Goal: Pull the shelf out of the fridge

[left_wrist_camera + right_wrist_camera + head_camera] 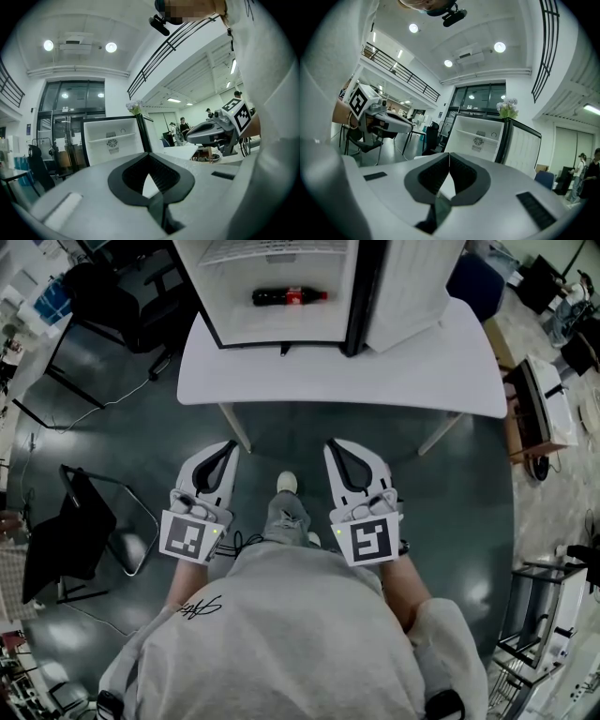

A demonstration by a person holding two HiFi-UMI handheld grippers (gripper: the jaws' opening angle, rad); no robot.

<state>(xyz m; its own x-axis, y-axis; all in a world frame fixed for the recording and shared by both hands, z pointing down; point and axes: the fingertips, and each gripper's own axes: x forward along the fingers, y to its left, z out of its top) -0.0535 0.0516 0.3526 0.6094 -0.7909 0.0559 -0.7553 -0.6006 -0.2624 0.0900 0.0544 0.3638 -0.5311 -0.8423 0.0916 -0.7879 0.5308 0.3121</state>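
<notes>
Standing person [281, 634]: planted in front of the white table [375, 371], grey sweatshirt, one pale shoe [287, 482] poking out between the two tools.
Left gripper [228, 445]: held level and aimed at the fridge; jaws pressed tight together, nothing between them. The left gripper view shows it plainly [150, 158].
Right gripper [334, 445]: same story, level, jaws closed up tip to tip and empty-handed [449, 157].
Gap: both tools hang well short of the table edge, side by side, not touching anything.
Fridge [234, 320]: small white-lined unit with a black frame, sitting on the table, door [412, 277] swung wide open to the right.
Shelf [112, 137]: there it is, in place inside the fridge, a white shelf running across the upper part of the cabinet [478, 135].
Bottle [291, 296]: dark cola-type bottle lying on its side inside, below the shelf.
Bottle label: red band, print too small to read.
Fridge back wall: a hexagonal grey emblem [478, 141], no legible text.
Sweatshirt print: a black script mark [202, 607] on the back, can't make out the word.
Marker cubes: black-and-white square codes on each tool [187, 538] [367, 542].
Flowers [507, 108]: a small bunch on top of the fridge.
</notes>
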